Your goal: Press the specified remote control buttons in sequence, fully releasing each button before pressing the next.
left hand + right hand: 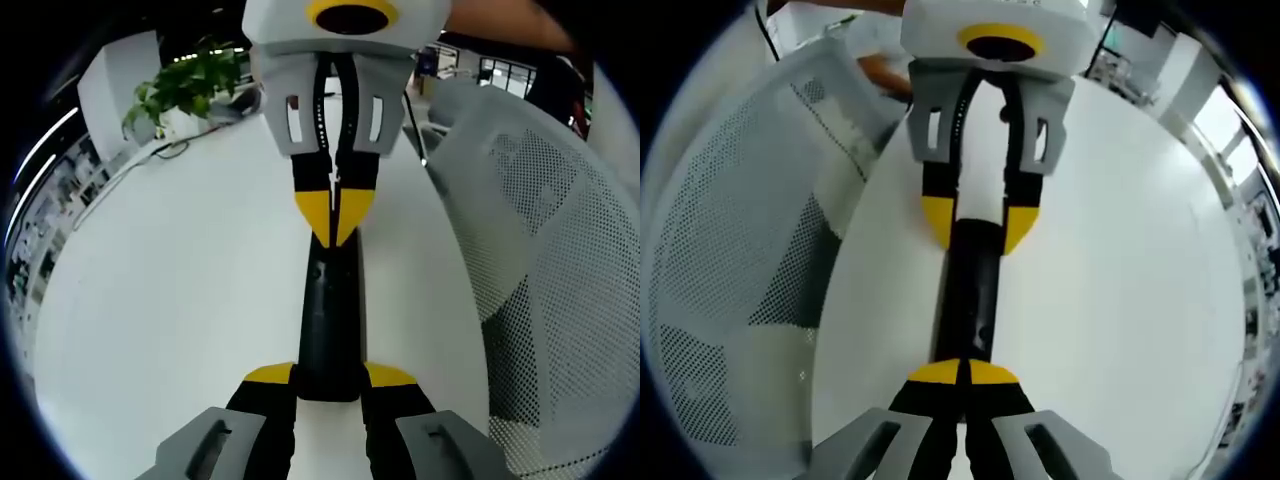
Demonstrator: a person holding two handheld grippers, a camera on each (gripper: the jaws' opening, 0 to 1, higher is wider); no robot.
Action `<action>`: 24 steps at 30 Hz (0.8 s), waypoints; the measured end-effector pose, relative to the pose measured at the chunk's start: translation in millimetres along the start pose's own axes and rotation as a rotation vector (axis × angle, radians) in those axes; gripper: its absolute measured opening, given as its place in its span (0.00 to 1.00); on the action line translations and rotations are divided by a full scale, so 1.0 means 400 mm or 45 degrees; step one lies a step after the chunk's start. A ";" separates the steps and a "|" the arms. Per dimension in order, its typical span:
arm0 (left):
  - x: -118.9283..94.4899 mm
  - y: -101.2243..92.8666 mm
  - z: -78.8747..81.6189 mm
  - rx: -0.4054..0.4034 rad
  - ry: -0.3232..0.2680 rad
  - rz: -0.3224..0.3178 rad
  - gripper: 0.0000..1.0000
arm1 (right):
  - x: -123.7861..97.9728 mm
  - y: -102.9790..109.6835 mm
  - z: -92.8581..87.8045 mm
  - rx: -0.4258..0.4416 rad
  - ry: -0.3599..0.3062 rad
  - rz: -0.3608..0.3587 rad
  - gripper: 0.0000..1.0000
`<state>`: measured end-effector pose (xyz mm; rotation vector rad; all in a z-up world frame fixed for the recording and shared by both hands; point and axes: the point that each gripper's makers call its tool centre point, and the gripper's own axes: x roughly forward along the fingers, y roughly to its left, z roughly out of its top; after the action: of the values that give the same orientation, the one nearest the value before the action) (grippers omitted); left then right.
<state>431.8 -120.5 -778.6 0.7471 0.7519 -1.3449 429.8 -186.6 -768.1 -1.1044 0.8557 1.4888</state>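
Note:
A long black remote control (330, 310) lies flat on the white table (180, 300), between two grippers that face each other. My left gripper (330, 378) is shut on the remote's near end, one yellow fingertip (270, 375) on each side. From the far side, my right gripper (335, 225) comes down with its jaws closed, its tips touching the remote's top face. In the right gripper view, that right gripper (962, 372) rests tips together on the remote (970, 300), and the left gripper (978, 228) clamps the far end.
A grey mesh chair (540, 250) stands close beside the table edge, seen also as the chair (730, 250) at the left. A potted plant (190, 85) sits at the table's far end. Bare white table (1120, 280) spreads on the other side.

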 end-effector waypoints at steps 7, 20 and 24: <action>0.000 0.000 0.000 -0.001 0.000 -0.001 0.25 | 0.003 0.000 -0.007 -0.005 0.016 0.003 0.00; 0.000 0.000 0.001 0.000 0.002 0.007 0.25 | 0.006 0.002 -0.009 -0.010 0.029 0.009 0.00; -0.001 0.001 0.001 -0.001 0.003 0.007 0.25 | 0.006 0.000 -0.009 -0.013 0.033 0.010 0.00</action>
<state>432.1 -120.6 -778.2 0.7500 0.7513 -1.3390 430.3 -189.2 -771.6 -1.1314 0.8726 1.4897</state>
